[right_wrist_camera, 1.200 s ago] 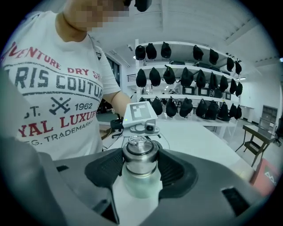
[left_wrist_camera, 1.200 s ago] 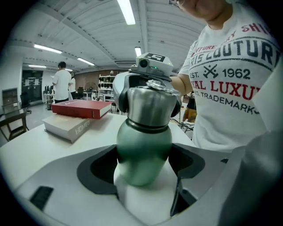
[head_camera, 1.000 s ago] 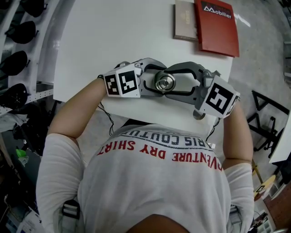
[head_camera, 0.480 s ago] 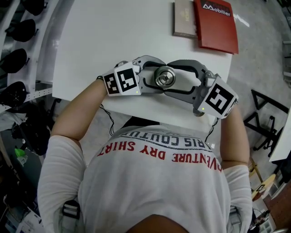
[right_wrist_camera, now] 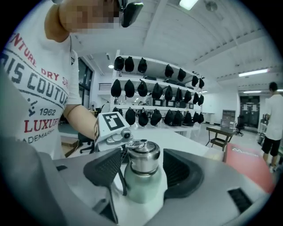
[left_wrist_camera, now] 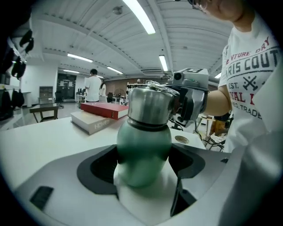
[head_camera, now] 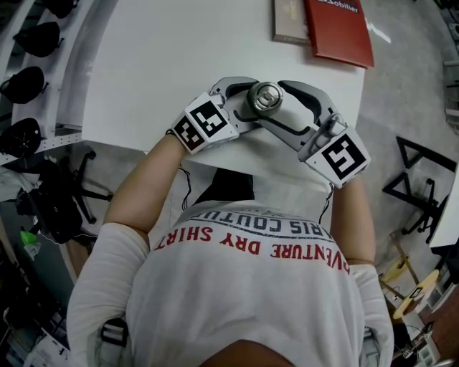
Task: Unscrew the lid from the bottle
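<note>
A green bottle with a steel lid stands upright over the white table. My left gripper comes in from the left and is shut on the green body, its dark pads pressing both sides. My right gripper reaches in from the right at lid height. In the right gripper view its jaws stand open round the lid, with a gap between each ribbed pad and the steel. Whether the bottle's base touches the table is hidden.
A red book and a grey book lie at the table's far edge. The near table edge runs just below the grippers. Racks of black helmets stand at the left, with a black chair beside the table.
Both grippers and the bottle have shifted away from the near table edge, and both wrists have swung round. The right jaws now stand a little wider round the lid.
</note>
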`<control>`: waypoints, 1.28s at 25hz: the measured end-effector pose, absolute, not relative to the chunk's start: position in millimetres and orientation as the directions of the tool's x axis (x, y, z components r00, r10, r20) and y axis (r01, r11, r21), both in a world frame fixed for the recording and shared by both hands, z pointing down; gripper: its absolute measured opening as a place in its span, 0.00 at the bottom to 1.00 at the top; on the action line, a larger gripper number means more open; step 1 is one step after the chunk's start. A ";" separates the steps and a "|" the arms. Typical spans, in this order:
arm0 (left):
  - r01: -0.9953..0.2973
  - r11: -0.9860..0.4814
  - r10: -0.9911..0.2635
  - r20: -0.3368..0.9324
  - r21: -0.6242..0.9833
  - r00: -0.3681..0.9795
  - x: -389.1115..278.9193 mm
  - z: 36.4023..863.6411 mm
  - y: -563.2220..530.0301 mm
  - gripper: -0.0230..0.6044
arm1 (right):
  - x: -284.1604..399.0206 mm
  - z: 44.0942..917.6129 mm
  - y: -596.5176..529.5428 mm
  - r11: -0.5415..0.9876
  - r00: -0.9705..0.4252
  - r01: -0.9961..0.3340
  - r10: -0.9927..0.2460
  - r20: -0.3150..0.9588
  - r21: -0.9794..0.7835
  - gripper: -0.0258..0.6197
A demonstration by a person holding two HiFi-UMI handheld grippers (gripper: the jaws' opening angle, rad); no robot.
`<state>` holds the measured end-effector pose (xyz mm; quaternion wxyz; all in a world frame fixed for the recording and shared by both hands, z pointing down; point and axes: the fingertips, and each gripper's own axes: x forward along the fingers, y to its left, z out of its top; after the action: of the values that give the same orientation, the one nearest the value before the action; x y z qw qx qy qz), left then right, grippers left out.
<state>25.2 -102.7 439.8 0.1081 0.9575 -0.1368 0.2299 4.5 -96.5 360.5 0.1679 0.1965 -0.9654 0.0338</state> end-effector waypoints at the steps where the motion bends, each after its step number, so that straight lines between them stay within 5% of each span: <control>1: -0.336 -0.931 -0.236 0.467 0.142 0.852 25.4 439.7 -102.7 0.64 | 5.7 360.5 -97.7 0.906 -0.855 -0.423 -0.401 0.328 0.005 0.47; 15: -0.570 -0.810 -0.461 0.454 0.134 0.763 26.3 440.2 -103.3 0.64 | 7.9 365.5 -102.3 0.790 -0.751 -0.608 -0.604 0.268 0.075 0.44; 32: -0.603 -0.788 -0.492 0.461 0.126 0.739 27.3 441.0 -103.4 0.64 | 7.6 368.1 -101.8 0.810 -0.767 -0.581 -0.578 0.277 0.080 0.42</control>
<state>27.3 -103.4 441.0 0.1348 0.9226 -0.2967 0.2065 7.6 -101.8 368.1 0.1457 0.3084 -0.9400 0.0051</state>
